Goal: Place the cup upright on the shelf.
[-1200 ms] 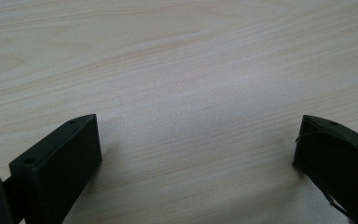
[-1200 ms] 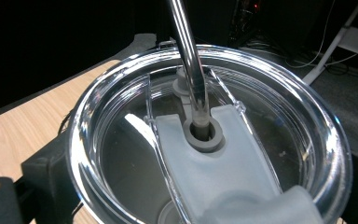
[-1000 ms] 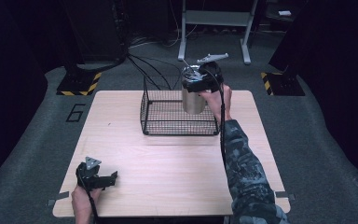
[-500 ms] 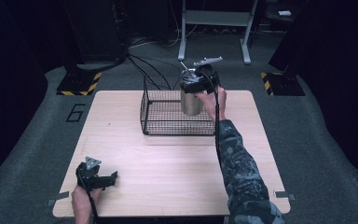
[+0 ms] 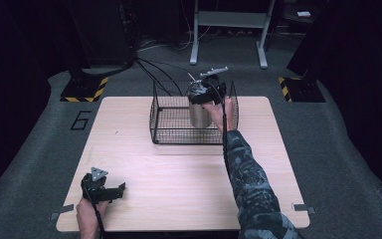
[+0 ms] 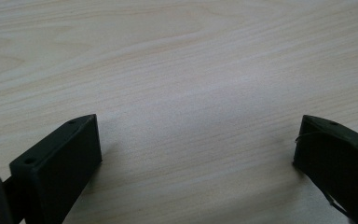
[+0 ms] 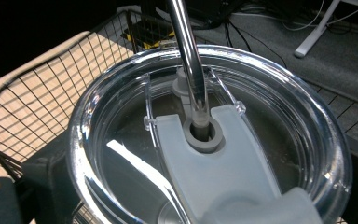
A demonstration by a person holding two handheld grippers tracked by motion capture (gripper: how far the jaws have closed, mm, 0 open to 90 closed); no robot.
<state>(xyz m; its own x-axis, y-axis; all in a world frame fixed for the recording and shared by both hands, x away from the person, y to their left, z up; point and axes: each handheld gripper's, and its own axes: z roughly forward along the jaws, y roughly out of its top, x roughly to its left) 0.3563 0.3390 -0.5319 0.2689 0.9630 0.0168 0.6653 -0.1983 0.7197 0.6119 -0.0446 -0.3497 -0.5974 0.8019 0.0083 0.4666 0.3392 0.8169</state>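
1. Bench (image 5: pixel 179 169): pale wood top, seen whole from the high view. The left gripper view gives just a close patch of bare grain, with no edges.
2. Floor: grey carpet around the bench; a large "6" (image 5: pixel 81 120) is marked on it off the far left corner. No other writing reads.
3. Wire basket (image 5: pixel 169 119): black mesh, at the far middle of the bench. The right gripper view shows its rim and wall cut off behind the tumbler.
4. Tumbler (image 5: pixel 198 112): steel body, upright inside the basket at its right part. Whether its base touches the basket floor cannot be told.
5. Right hand-held gripper (image 5: pixel 210 92): clamped across the tumbler's top, jaws at either side of the rim in the right gripper view. The camouflage sleeve (image 5: pixel 251 184) hides part of the bench.
6. Left hand-held gripper (image 5: pixel 110 191): near left corner of the bench, jaws spread wide over bare wood, pinching nothing.
7. Clear lid (image 7: pixel 121 154): detail from the right gripper view, with a pale slider.
8. Metal straw (image 7: pixel 189 56): rises through the lid's grommet, top cut off.
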